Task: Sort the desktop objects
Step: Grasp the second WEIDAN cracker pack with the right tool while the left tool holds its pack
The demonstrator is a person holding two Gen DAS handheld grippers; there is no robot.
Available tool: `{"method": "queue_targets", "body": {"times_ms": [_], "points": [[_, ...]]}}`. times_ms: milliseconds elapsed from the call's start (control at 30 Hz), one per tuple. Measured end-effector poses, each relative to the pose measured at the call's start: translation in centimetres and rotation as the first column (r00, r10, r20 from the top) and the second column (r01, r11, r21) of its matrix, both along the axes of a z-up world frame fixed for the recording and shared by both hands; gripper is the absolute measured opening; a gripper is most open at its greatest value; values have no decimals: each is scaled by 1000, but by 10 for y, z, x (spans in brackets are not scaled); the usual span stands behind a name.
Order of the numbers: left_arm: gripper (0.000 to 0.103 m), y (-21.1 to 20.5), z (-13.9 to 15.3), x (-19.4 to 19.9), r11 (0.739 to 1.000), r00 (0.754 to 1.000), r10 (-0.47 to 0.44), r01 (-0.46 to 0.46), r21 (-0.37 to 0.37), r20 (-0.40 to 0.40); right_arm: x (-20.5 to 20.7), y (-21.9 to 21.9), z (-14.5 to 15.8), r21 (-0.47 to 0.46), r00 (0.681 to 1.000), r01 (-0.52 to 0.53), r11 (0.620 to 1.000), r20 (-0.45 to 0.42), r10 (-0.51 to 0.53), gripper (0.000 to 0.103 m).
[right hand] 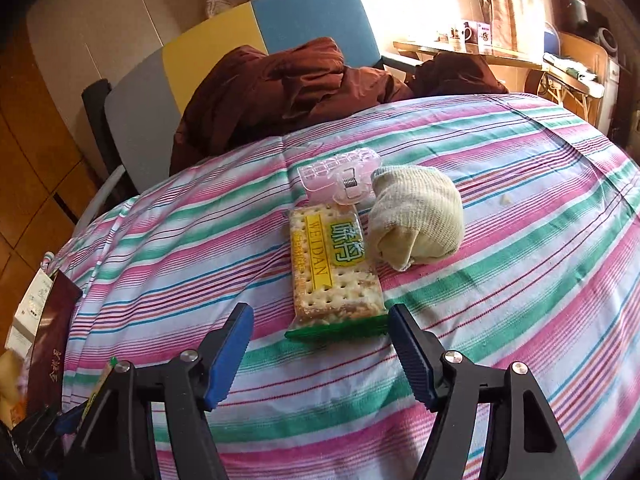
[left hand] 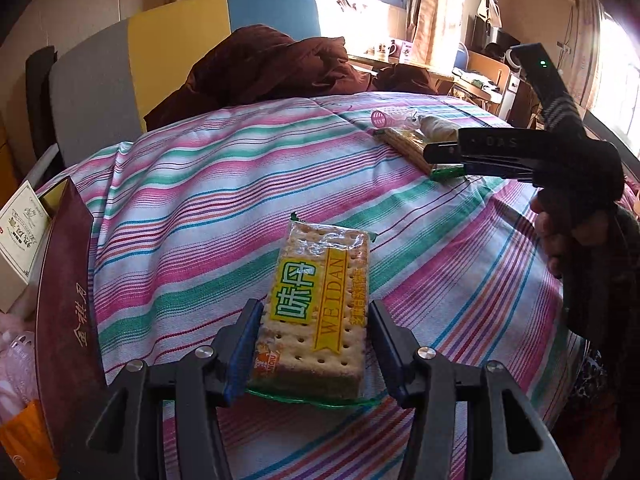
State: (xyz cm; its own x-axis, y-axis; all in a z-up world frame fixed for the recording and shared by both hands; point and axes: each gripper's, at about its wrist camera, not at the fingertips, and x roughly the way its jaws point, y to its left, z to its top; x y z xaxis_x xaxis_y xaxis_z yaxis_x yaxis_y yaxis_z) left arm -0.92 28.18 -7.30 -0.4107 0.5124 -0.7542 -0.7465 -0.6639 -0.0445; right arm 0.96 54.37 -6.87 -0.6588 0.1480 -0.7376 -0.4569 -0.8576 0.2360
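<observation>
Two cracker packs: one (left hand: 316,312) gripped in the left claw (left hand: 312,344), one (right hand: 332,264) before the open right claw (right hand: 320,344). One pink clip (right hand: 340,178) at 12 o'clock, one cloth bundle (right hand: 416,220) at 1 o'clock, all on the striped bedspread (right hand: 520,280).

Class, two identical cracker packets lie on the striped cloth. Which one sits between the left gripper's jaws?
The lone cracker packet, with nothing beside it. The other cracker packet lies by the pink clip and rolled sock.

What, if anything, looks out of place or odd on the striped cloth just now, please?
Only small things stand out: a pale crumb-like scrap lies alone on the striped cloth, right of the rolled cream sock. The two cracker packs look sealed.
</observation>
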Motion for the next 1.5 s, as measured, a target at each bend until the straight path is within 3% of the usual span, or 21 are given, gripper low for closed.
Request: {"method": "queue_targets", "body": {"times_ms": [200, 433, 667, 833, 1000, 1167, 1500], "points": [[55, 0, -2, 0, 1000, 1000, -5, 5, 19, 0, -17, 6, -4, 21, 999, -1, 1000, 40, 0, 72], [68, 2, -3, 3, 999, 1000, -16, 15, 42, 15, -24, 5, 2, 65, 997, -69, 996, 46, 66, 75], [78, 5, -5, 4, 998, 999, -39, 38, 49, 27, -58, 8, -9, 98, 982, -163, 982, 116, 151, 76], [78, 5, -6, 4, 998, 999, -35, 33, 61, 30, -53, -1, -8, 149, 976, -182, 972, 144, 161, 53], [73, -1, -4, 1, 996, 999, -11, 7, 91, 39, -34, -17, -6, 173, 971, -206, 963, 159, 180, 50], [51, -10, -2, -3, 993, 999, 17, -23, 119, 51, -10, -39, -4, 141, 973, -213, 967, 123, 196, 50], [48, -24, 9, 14, 990, 998, -14, 5, 142, 62, 28, -73, -2, 12, 980, -201, 980, -5, 201, 50]]}}
